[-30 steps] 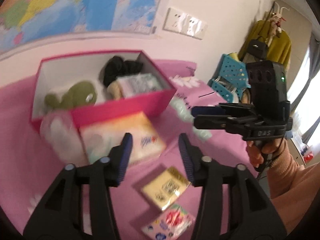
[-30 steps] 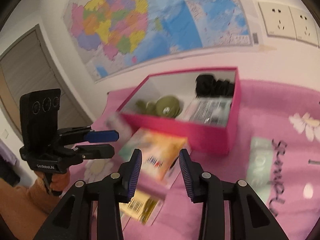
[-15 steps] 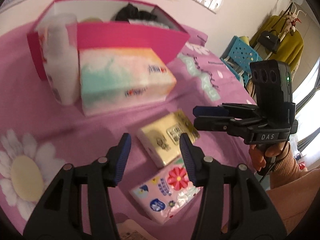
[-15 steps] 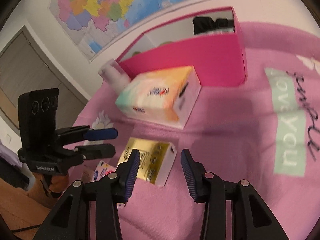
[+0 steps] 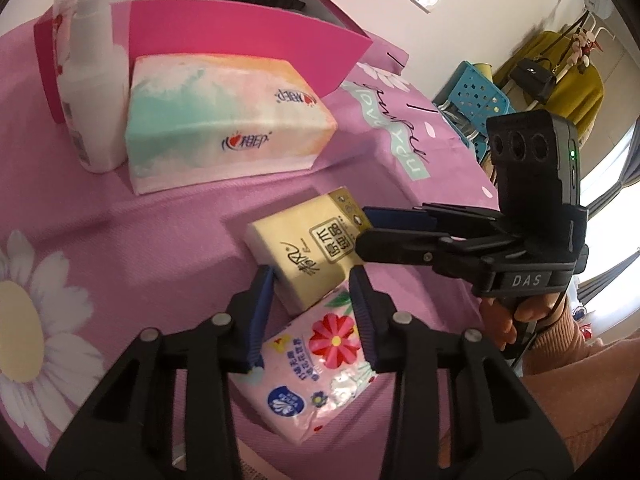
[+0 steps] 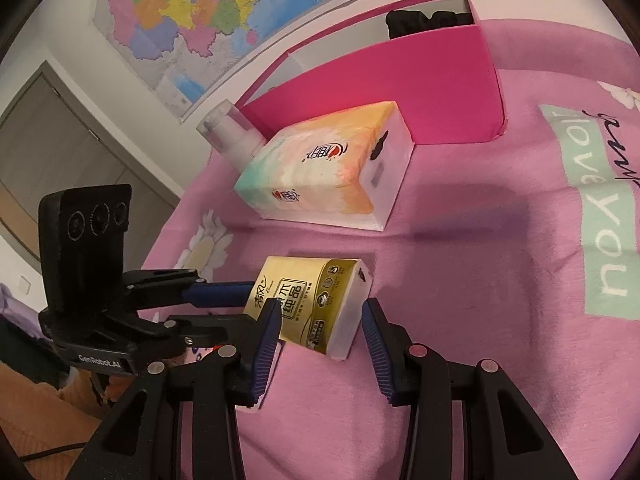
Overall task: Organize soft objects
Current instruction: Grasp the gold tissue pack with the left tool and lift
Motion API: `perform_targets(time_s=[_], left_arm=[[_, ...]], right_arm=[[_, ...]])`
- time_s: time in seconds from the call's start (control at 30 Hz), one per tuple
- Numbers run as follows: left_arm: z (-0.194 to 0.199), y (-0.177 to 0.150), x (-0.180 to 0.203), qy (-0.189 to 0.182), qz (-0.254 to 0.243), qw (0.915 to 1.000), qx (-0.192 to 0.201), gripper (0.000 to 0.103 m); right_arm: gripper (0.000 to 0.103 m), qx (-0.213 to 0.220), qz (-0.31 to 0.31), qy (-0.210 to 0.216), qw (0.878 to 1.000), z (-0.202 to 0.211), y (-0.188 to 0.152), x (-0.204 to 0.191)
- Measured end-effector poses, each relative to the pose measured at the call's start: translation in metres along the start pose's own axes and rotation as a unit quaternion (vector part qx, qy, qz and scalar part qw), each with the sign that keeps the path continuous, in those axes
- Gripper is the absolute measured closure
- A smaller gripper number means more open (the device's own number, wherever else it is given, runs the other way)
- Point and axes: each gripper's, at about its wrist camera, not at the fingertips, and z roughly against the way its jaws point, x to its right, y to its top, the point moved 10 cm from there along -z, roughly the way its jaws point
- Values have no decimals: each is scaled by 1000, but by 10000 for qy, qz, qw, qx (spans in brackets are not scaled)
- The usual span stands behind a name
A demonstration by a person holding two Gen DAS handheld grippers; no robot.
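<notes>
Both grippers descend on the small tissue packs on the pink bedspread [image 5: 120, 240]: the left gripper [image 5: 312, 280], jaws just narrowing but not yet gripping, and the part-open right gripper [image 6: 322, 312] bracket the yellow tissue pack [image 6: 316, 300], which apparently needs one clean pinch before going into the pink box [image 6: 400, 80].

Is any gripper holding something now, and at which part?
Nothing is held. The left gripper and right gripper both stand open around the yellow tissue pack, which lies on the pink cloth.
</notes>
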Motion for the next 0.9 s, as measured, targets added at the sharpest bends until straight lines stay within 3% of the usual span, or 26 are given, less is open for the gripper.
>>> perform_targets(time_s=[0.43,0.9], left_arm=[[3,3,-1,-52,111,9999,71,68],[28,15,9,-17,-52,9991,421,68]], right_arm=[[69,-9,17,-78,10000,0,-2,-2],[69,309,181,-72,9993,22,13,-20]])
